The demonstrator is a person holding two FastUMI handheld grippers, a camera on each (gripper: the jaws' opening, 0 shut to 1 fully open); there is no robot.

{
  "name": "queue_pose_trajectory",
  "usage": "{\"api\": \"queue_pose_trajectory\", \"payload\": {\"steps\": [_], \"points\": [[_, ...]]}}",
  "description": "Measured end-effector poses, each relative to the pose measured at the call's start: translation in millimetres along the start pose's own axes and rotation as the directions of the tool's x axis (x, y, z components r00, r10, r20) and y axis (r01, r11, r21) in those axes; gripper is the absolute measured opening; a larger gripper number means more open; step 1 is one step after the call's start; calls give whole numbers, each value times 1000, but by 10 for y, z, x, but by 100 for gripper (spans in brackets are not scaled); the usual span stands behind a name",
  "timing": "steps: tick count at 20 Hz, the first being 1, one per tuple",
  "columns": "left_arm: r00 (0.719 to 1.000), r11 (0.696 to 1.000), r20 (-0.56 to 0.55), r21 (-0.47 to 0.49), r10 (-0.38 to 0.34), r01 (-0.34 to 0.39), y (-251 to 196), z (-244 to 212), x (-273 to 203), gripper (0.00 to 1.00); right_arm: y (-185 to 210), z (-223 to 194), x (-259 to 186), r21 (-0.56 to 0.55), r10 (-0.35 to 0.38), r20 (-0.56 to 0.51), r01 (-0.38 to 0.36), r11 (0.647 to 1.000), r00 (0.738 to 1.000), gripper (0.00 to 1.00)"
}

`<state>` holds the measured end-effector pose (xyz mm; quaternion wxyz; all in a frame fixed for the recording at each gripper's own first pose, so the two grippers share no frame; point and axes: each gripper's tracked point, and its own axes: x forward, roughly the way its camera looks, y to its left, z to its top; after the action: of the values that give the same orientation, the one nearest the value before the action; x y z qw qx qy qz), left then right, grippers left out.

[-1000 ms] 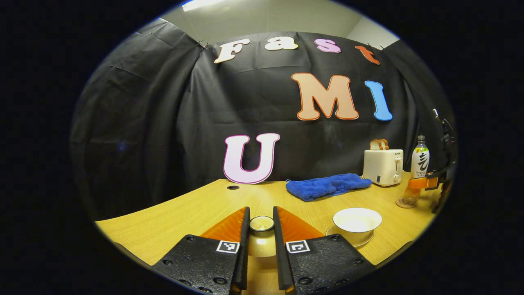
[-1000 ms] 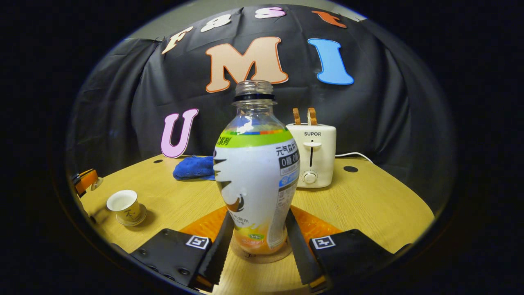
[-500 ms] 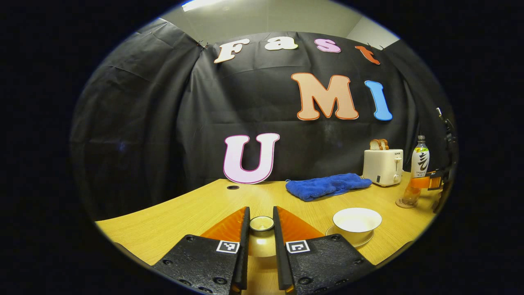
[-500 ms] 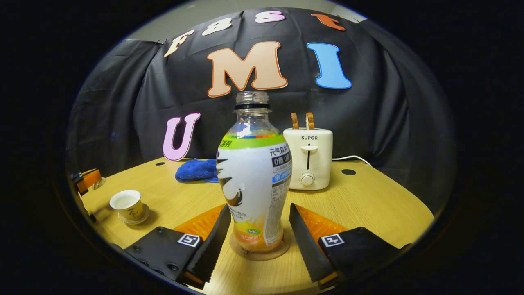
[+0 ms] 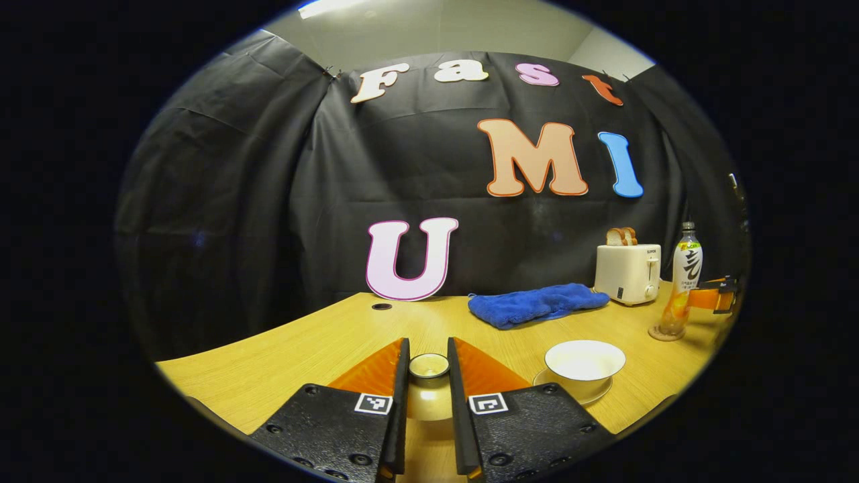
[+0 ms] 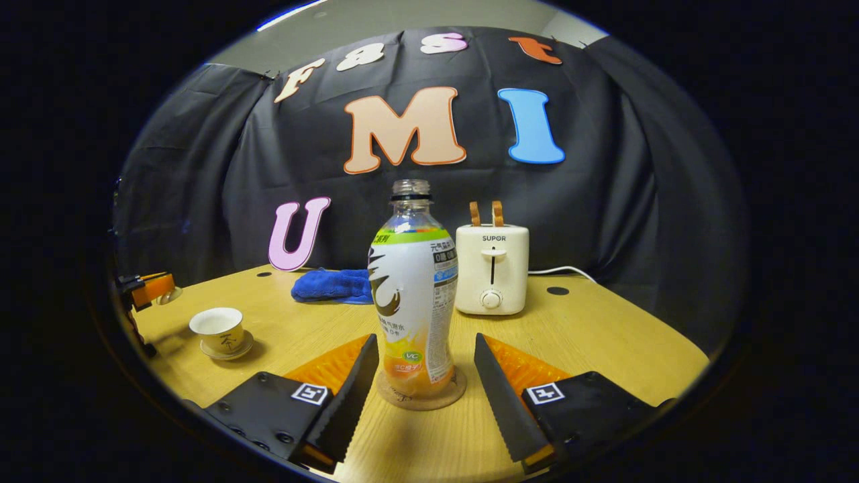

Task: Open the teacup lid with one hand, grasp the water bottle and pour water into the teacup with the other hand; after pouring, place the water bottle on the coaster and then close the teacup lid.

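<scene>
Left gripper [image 5: 427, 376]: level, fingers pinched close at 6 o'clock, clamped. Right gripper [image 6: 421, 376]: level, fingers spread wide at 5 and 7 o'clock, gripping nothing.

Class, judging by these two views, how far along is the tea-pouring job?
Done: water bottle stands on the coaster, right gripper open around it. In hand: left gripper holds the lid. Left: closing the uncovered teacup.

teacup lid [image 5: 429, 376] partly hidden between left gripper [image 5: 428, 389] fingers
</scene>
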<state>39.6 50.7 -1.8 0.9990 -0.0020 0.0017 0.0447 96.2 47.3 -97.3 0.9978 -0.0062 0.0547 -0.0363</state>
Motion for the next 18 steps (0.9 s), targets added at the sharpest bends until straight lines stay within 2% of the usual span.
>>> {"api": "queue_pose_trajectory", "payload": {"steps": [6, 7, 10, 13, 18], "points": [[1000, 1000, -1, -2, -21, 21, -127, -12, 11, 27, 12, 100, -59, 20, -7, 77, 5, 1000, 997, 88], [1000, 1000, 0, -3, -31, 31, -171, -11, 12, 27, 18, 105, -66, 16, -5, 86, 3, 1000, 996, 90], [998, 998, -4, -2, -63, 63, -328, -12, 49, 27, -43, 159, -72, 26, -36, 123, 33, 999, 992, 89], [991, 991, -8, -3, -130, 130, -598, -18, 108, 27, -96, 154, -127, 28, -68, 124, 65, 997, 990, 90], [975, 975, -6, -1, -223, 223, -979, -8, 189, 27, -75, 149, -171, 28, -62, 125, 58, 998, 990, 90]]}}
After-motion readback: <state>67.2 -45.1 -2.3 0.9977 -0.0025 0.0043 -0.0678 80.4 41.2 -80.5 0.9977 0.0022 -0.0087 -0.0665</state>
